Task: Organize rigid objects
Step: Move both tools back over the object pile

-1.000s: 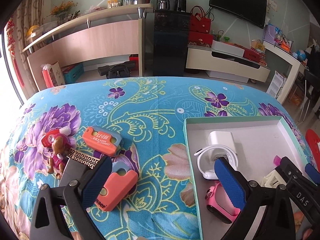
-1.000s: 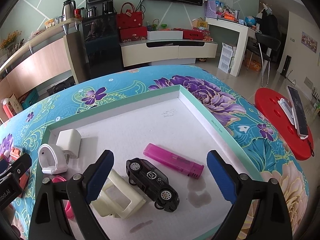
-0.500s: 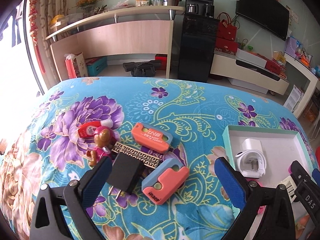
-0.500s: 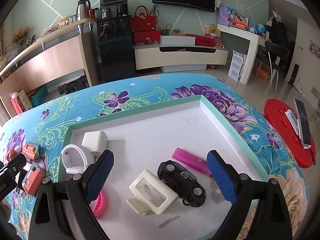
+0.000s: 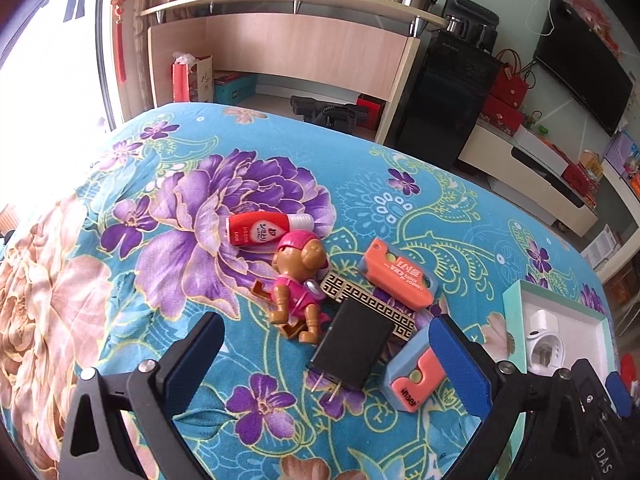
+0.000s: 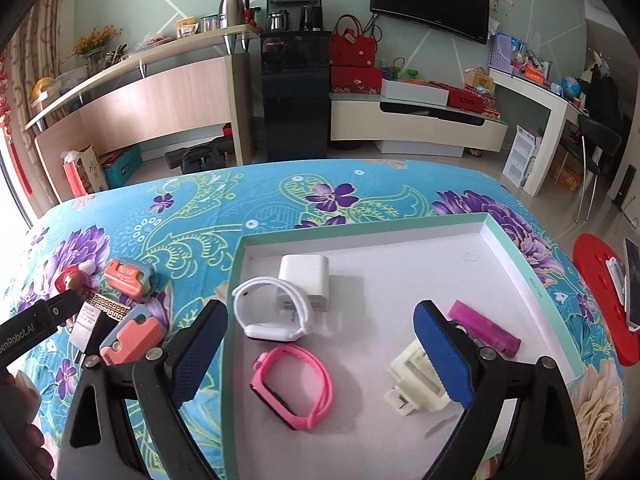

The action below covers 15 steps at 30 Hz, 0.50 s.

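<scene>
**Both grippers empty over the flowered cloth**

The biggest thing I see is the blue floral cloth [image 5: 400, 200], which fills both wrist views. On its right part sits the shallow tray [image 6: 532, 280] with a mint-green rim and a white floor. My left gripper [image 5: 326, 364] hangs over the loose pile on the cloth, jaws wide apart and holding nothing. My right gripper [image 6: 320, 350] hangs over the near edge of the tray, jaws likewise spread and empty.

Inside the tray, a white watch band [image 6: 264, 316] lies against a white charger block [image 6: 304, 276]; nearer to me is a pink watch band [image 6: 296, 386], and to the right a cream plastic clip [image 6: 416, 380] just beside a magenta lighter [image 6: 486, 330].

Outside the tray, a black plug adapter [image 5: 352, 346] lies between my left jaws, prongs toward me, overlapping a black-and-gold patterned card [image 5: 372, 300]. An orange-and-blue case [image 5: 414, 374] sits by the right finger, and a second orange case [image 5: 400, 274] lies beyond the card. A brown toy dog in pink [image 5: 298, 284] lies on its back beside the adapter, with a small red bottle [image 5: 260, 232] just past its head.
</scene>
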Each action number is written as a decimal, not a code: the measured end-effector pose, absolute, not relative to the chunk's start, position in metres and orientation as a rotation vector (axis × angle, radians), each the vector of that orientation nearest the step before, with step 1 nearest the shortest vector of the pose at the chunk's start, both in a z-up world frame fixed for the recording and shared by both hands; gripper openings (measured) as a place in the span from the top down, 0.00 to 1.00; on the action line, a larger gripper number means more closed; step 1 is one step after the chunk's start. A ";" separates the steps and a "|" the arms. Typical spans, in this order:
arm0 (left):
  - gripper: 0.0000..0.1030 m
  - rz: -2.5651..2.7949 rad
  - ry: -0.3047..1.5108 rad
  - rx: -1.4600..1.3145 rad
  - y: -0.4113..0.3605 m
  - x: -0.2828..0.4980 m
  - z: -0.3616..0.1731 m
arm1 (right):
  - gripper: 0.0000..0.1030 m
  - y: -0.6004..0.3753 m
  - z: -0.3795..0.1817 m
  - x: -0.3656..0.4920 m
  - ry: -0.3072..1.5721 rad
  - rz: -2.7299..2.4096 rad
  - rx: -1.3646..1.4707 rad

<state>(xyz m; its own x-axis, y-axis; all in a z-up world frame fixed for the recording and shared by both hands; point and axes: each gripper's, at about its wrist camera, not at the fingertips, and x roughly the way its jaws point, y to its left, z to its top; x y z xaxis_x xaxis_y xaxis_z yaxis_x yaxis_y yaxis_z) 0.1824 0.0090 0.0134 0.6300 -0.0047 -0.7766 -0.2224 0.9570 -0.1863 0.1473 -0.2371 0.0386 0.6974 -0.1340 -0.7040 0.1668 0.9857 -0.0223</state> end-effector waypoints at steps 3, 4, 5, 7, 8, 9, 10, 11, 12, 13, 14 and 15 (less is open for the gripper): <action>0.00 0.155 0.863 -0.301 0.026 0.182 0.013 | 0.08 -0.221 0.038 0.149 0.789 -0.134 0.026; 0.00 0.166 0.862 -0.312 0.031 0.182 0.013 | 0.08 -0.215 0.038 0.149 0.792 -0.124 0.017; 0.00 0.177 0.860 -0.321 0.038 0.182 0.012 | 0.08 -0.210 0.038 0.150 0.793 -0.115 0.008; 0.00 0.195 0.858 -0.334 0.049 0.182 0.011 | 0.08 -0.199 0.038 0.152 0.797 -0.093 -0.008; 0.00 0.206 0.856 -0.339 0.054 0.181 0.011 | 0.09 -0.194 0.038 0.153 0.800 -0.082 -0.013; 0.00 0.215 0.851 -0.343 0.059 0.181 0.011 | 0.09 -0.189 0.038 0.154 0.802 -0.070 -0.017; 0.00 0.223 0.847 -0.349 0.064 0.180 0.011 | 0.09 -0.184 0.039 0.155 0.804 -0.058 -0.019; 0.00 0.227 0.844 -0.355 0.069 0.180 0.012 | 0.09 -0.180 0.039 0.157 0.805 -0.048 -0.020; 0.00 0.226 0.840 -0.364 0.074 0.179 0.012 | 0.09 -0.176 0.040 0.159 0.806 -0.040 -0.022; 0.00 0.226 0.835 -0.376 0.078 0.179 0.012 | 0.09 -0.171 0.041 0.161 0.807 -0.033 -0.025; 0.00 0.229 0.830 -0.388 0.083 0.179 0.012 | 0.08 -0.166 0.041 0.163 0.807 -0.024 -0.030; 0.00 0.231 0.823 -0.399 0.087 0.178 0.012 | 0.08 -0.160 0.042 0.164 0.806 -0.012 -0.037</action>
